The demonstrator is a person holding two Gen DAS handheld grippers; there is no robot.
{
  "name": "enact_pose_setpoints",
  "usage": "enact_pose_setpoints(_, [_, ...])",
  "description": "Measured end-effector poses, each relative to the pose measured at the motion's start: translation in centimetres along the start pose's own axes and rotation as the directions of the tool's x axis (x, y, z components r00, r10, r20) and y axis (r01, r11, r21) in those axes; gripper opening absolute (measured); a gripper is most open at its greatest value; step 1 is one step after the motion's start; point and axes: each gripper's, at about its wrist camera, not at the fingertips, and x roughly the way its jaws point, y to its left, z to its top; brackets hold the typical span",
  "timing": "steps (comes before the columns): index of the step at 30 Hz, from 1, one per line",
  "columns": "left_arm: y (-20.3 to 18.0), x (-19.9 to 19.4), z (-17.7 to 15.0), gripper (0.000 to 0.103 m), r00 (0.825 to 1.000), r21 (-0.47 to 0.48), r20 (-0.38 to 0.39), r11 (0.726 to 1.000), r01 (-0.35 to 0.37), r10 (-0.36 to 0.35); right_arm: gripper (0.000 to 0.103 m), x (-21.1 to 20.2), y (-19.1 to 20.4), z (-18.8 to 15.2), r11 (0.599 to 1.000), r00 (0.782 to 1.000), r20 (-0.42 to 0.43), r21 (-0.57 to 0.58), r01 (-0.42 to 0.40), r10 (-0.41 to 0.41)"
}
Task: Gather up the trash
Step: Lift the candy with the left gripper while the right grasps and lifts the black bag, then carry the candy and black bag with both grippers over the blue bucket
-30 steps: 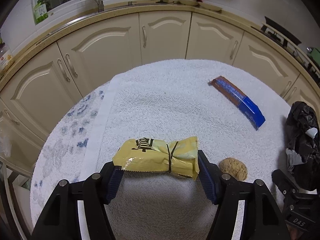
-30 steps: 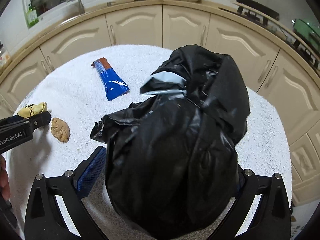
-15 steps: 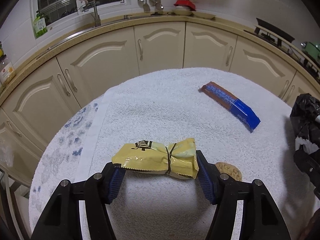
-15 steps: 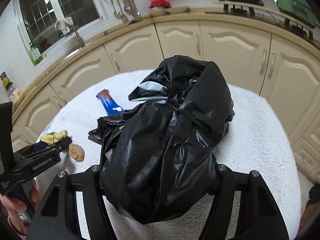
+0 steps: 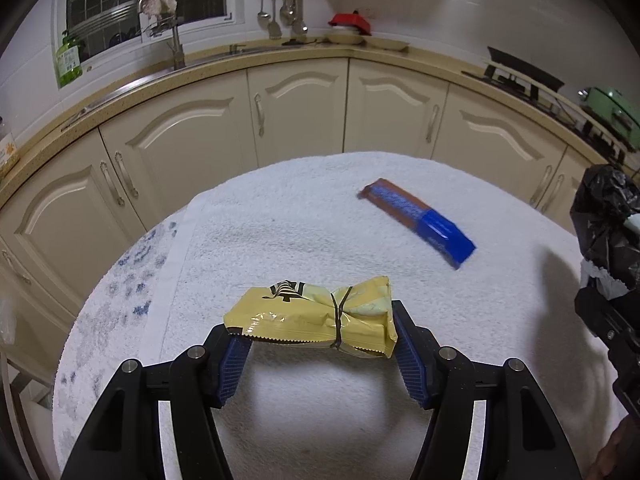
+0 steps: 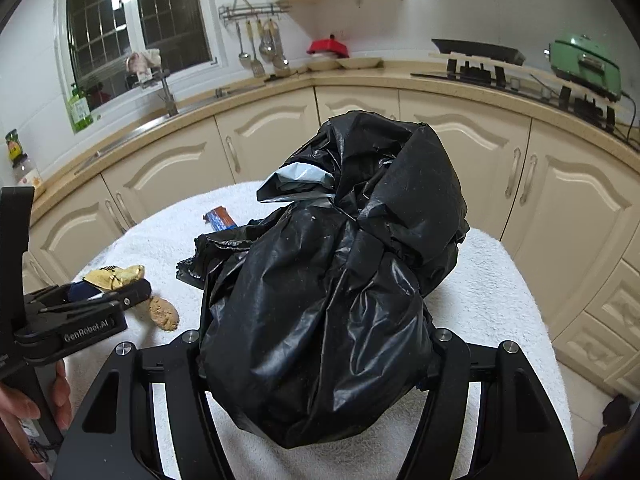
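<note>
My left claw clamps the yellow wrapper end to end between its blue pads, clear above the white towel on the worktop. My right claw, whose jaws have just been closing, grips the black trash bag. A blue-and-brown wrapper lies further out on the towel; a cookie lies beside the bag.

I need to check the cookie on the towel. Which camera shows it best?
The right wrist view: the cookie lies in plain sight on the white towel, beside the left gripper. In the left wrist view it is hidden behind the yellow wrapper and gripper.
</note>
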Motion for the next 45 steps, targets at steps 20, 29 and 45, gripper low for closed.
enact_pose_setpoints(20, [-15.9, -8.6, -5.6, 0.06, 0.986, 0.285, 0.055, 0.949, 0.135, -0.157, 0.067, -10.2, -7.1, -2.4, 0.988, 0.986, 0.088, 0.077, 0.137, -0.143])
enact_pose_setpoints(29, [-25.0, -11.5, -9.3, 0.061, 0.951, 0.427, -0.004, 0.859, 0.283, -0.311, 0.067, -17.8, -15.5, -6.4, 0.909, 0.921, 0.098, 0.231, 0.348, -0.377])
enact_pose_setpoints(45, [-37.9, -8.0, -13.5, 0.06, 0.904, 0.557, -0.246, 0.712, 0.427, -0.35, 0.067, -26.7, -27.6, -17.5, 0.637, 0.777, -0.076, 0.526, 0.564, -0.625])
